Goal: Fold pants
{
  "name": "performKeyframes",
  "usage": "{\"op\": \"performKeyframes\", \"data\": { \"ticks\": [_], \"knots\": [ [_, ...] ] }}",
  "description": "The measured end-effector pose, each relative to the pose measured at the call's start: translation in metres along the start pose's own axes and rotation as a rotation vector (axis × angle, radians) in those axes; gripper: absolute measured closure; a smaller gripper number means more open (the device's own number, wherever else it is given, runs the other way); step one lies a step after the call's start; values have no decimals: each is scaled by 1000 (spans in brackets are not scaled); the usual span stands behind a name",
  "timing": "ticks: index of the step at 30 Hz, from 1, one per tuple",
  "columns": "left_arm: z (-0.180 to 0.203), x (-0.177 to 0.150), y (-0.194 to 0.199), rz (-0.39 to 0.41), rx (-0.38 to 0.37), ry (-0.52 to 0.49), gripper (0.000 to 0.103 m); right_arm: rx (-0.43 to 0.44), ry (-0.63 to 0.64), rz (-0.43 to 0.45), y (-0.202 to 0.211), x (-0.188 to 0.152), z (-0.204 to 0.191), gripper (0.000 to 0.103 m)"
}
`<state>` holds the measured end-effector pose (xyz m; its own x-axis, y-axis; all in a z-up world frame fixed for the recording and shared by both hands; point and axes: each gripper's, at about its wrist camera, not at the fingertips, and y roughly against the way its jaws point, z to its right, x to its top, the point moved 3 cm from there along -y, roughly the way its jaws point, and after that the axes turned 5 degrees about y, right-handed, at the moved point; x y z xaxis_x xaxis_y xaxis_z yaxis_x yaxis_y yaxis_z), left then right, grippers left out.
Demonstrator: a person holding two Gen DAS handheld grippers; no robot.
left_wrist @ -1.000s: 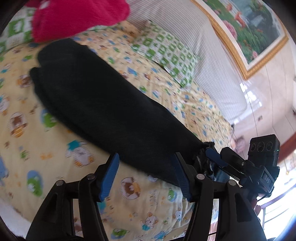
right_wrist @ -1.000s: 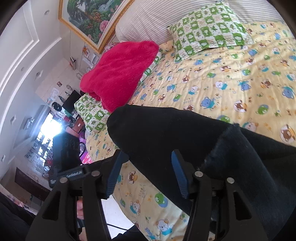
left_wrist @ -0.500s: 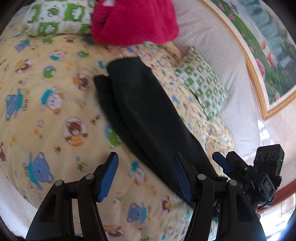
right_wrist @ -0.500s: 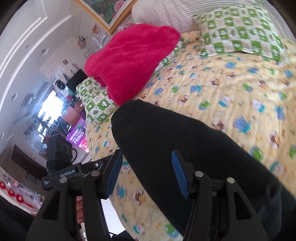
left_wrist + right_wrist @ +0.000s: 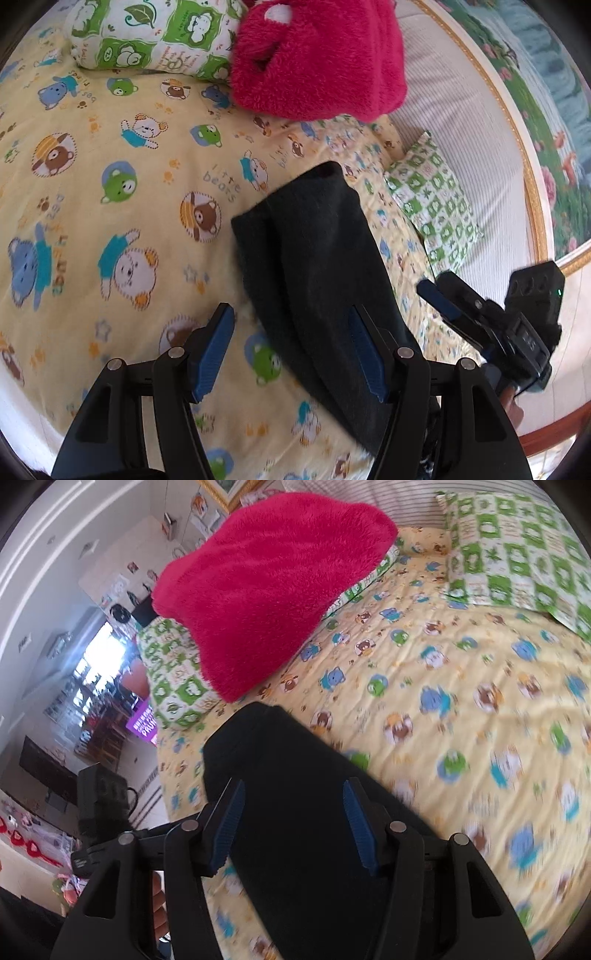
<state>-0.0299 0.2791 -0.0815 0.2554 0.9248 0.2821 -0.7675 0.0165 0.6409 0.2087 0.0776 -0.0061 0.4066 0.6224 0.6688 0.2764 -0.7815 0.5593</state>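
Observation:
The black pants [image 5: 314, 266] lie as a long folded strip on the yellow bear-print bed cover [image 5: 110, 206]. My left gripper [image 5: 291, 350] is open above the strip's near part, with one blue pad [image 5: 214, 347] over the cover and the other over the cloth. The right gripper [image 5: 443, 301] shows at the right in this view, beside the strip. In the right wrist view the pants [image 5: 291, 812] run under my open right gripper [image 5: 293, 825], and the leg end lies ahead of it. Neither gripper holds cloth.
A fluffy red blanket [image 5: 317, 55] and green checked pillows [image 5: 147, 33] lie at the head of the bed. Another green pillow [image 5: 517, 546] lies to the right. The bed edge and the room floor [image 5: 140, 805] are at the left in the right wrist view.
Both grippers have swung toward the leg end of the pants. The red blanket and pillows have come closer in both views. Both grippers stayed open.

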Motion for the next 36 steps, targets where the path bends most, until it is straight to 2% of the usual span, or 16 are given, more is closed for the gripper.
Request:
{"op": "performKeyframes", "data": {
  "ticks": [8,11,15,16,19,20,23,28,36],
  "knots": [
    [0,8,-8,16,14,7,39,81,125,-143,-63,41,-4,46],
    [-2,10,-11,18,8,15,39,85,163,-165,-80,51,-7,46],
    [0,14,-16,16,16,3,41,126,139,-210,-103,55,-5,46],
    [1,14,-16,16,19,-3,45,141,130,-217,-107,53,-5,46],
    [2,15,-21,8,36,-23,77,134,131,-219,-113,49,-7,68],
    [2,15,-22,2,23,-20,79,121,136,-209,-111,48,-8,76],
    [9,14,-16,15,7,-43,82,121,131,-160,-96,47,-10,83],
    [36,7,-1,43,-21,-108,83,118,102,-73,-57,48,-14,84],
    [84,-20,17,30,-115,-194,84,115,89,50,16,36,-16,84]
  ]
}}
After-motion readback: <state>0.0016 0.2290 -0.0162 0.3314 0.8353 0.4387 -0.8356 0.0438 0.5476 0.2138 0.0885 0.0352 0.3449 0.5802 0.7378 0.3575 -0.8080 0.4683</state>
